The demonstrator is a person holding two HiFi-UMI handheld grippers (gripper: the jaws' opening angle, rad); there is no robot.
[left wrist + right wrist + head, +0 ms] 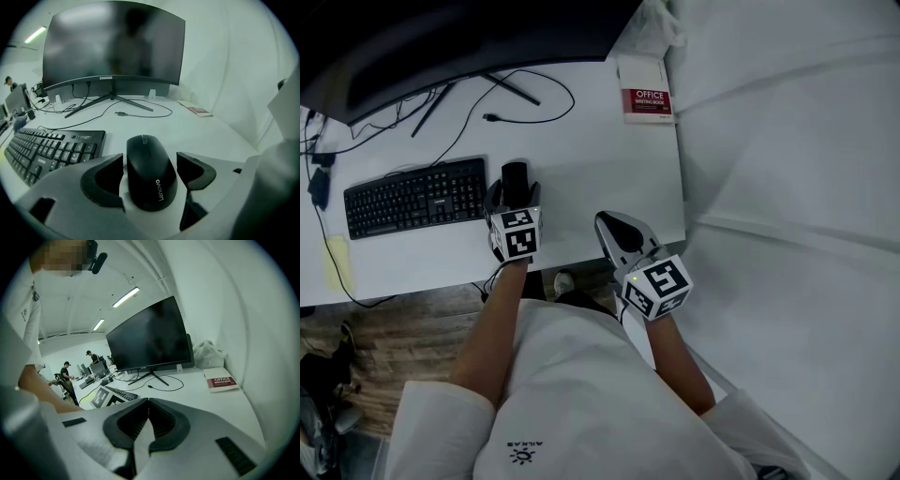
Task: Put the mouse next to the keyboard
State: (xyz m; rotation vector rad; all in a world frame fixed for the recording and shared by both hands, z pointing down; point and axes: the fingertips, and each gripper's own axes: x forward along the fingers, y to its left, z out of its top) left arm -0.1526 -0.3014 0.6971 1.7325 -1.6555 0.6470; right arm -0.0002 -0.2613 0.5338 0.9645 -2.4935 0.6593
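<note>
**Desk lot: mouse set by keyboard, left tool open around it**

1. Desk. White top, bearing every item below.
2. Monitor. Curved, dark screen, on a splayed stand at the far edge of the desk.
3. Keyboard. Black, lying left of centre with its long side across the desk.
4. Book. Red and white cover, at the far right corner, well apart from the rest.
5. Left tool. Jaws spread wide, one on each side of the mouse. A sliver of desk shows between each pad and the mouse, so it reads as let go, not gripped.
6. Right tool. Jaws closed together on nothing, held off the front right edge of the desk. It is the farther of the two from the mouse.
7. Mouse. Black, flat on the desk just beside the keyboard's right end, near it but apart. Its long axis runs straight along the left tool's line, nose pointing away from the person.

Judgement: placement looks done. The left tool should draw straight back along the mouse's axis, so neither pad nudges it.
</note>
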